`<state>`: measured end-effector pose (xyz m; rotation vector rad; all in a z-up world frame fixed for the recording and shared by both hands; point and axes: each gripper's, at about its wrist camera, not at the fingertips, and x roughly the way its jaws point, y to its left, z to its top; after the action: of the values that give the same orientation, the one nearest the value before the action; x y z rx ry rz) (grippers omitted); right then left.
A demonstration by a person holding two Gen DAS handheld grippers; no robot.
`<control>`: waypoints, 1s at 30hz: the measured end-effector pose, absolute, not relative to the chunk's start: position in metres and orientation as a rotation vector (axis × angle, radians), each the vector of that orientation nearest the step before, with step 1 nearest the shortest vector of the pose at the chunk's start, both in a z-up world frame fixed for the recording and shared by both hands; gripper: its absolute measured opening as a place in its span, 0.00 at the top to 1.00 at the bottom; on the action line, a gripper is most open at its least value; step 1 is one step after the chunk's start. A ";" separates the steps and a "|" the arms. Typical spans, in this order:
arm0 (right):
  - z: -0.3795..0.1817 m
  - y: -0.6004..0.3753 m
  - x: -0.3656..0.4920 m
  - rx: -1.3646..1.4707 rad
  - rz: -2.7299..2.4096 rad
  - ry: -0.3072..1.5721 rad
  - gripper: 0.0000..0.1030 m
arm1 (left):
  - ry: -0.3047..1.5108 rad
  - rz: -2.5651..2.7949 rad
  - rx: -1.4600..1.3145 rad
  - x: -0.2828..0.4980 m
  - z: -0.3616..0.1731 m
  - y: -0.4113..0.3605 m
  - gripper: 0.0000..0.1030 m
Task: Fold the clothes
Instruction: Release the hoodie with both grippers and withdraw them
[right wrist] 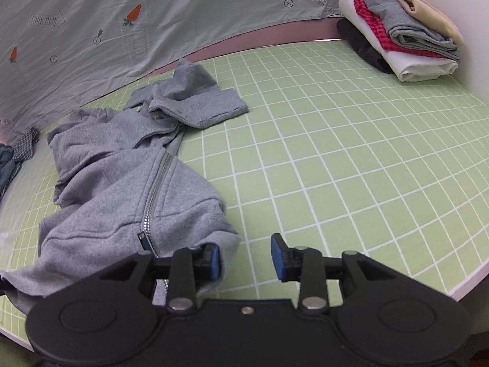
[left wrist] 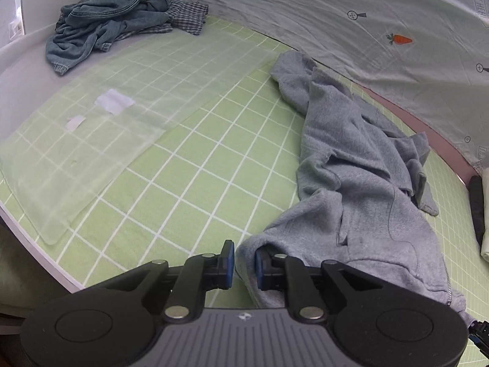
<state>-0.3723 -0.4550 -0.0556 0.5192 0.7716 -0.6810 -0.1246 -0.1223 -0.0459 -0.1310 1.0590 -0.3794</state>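
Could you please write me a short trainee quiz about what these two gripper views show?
1. True or false: the grey hoodie is already folded.
2. Which gripper has hoodie fabric between its jaws: (a) left gripper, (b) right gripper?
3. Fill in: the folded stack sits in the far ___ corner of the right wrist view.

Key
1. False: it lies crumpled on the green sheet, zipper showing.
2. (a); the right one's jaws stand wide apart, the hem only beside one of them.
3. Right.
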 end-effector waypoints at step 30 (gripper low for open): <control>-0.010 -0.483 -0.377 0.635 -0.498 0.840 0.46 | 1.127 -0.202 -0.082 -0.102 -0.066 -0.112 0.47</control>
<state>-0.3775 -0.4832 -0.0103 0.6346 0.8404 -0.4981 -0.1022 -0.1122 -0.0663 -0.0816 1.1269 -0.2022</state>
